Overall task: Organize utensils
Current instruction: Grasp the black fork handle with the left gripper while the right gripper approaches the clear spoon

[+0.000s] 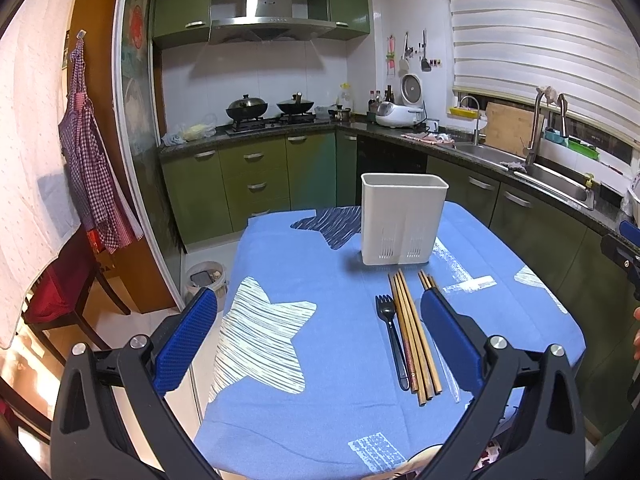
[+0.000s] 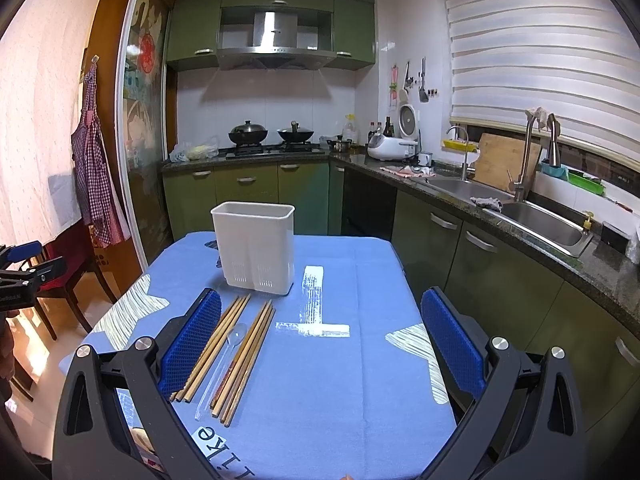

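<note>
Both pairs of jaws stand wide open and hold nothing: the left gripper (image 1: 318, 340) hovers over the near edge of the table (image 1: 340, 420), the right gripper (image 2: 320, 344) just beside it. Between and ahead of them, on the blue cloth, lie two bundles of chopsticks (image 2: 224, 346), a clear plastic spoon (image 2: 226, 360) between them, and a black fork (image 1: 394, 340) at the left. All look light, stiff and thin, likely to roll or slip, so a pinch across the middle of a shaft seems best. Beyond stands the white holder (image 2: 256, 248), upright and seemingly empty, probably light enough to tip if nudged.
</note>
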{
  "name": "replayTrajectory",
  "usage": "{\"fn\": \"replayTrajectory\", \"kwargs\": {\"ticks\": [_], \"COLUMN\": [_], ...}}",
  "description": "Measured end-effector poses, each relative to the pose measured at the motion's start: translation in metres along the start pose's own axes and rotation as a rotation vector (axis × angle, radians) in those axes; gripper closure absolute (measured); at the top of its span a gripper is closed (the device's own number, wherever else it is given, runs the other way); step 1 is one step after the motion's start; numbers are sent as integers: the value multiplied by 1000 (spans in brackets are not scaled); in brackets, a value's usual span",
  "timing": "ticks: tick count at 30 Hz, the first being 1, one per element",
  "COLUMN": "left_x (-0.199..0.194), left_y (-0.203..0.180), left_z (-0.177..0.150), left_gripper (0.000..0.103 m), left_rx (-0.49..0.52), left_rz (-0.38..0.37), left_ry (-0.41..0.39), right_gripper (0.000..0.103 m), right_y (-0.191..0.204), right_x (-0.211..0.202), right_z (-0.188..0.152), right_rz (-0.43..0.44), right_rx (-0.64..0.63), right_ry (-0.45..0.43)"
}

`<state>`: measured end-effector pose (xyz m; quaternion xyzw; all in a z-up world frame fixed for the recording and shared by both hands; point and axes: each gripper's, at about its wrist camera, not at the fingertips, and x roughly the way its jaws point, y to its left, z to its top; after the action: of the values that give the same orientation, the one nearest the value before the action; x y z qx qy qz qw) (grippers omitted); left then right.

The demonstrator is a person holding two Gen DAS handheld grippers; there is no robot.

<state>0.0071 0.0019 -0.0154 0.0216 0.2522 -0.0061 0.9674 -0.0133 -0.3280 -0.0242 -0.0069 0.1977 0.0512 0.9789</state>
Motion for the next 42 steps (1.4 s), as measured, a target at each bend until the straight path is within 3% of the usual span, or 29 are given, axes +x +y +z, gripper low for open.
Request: {"fn": "replayTrajectory", "kwargs": {"ticks": [8, 19, 20, 24, 27, 30, 34, 36, 42], "left_x": [46, 173, 179, 204, 209, 214, 223, 232, 245], "left_y": [-4, -46, -48, -63, -71, -77, -82, -84, -88], "left_z": [6, -3, -4, -12, -15, -16, -16, -20, -25], "left_gripper": [6, 6, 7, 31, 35, 44, 50, 68, 70], "left_rx": [-14, 38, 39, 58, 77, 73, 73, 64, 48], "left_rz": [-27, -117, -123, -140, -133, -130, -107, -99, -99], "left_ry": [100, 487, 512, 609, 634, 652, 671, 699, 730], "right_gripper": [4, 4, 4, 4, 5, 8, 10, 13, 14], "right_y": [-3, -2, -2, -16, -24, -24, -18, -16, -12], "right_x": [49, 172, 177, 201, 211, 219, 221, 218, 218], "right_z": [-1, -13, -14, -17, -21, -22, -20, -18, -17], "right_rz": [-10, 17, 29, 68, 88, 97, 108, 110, 111], "right_rx": [-23, -85, -80, 11, 52, 48, 28, 17, -10], "right_ry": [105, 421, 438, 551, 604, 620, 626, 623, 616]}}
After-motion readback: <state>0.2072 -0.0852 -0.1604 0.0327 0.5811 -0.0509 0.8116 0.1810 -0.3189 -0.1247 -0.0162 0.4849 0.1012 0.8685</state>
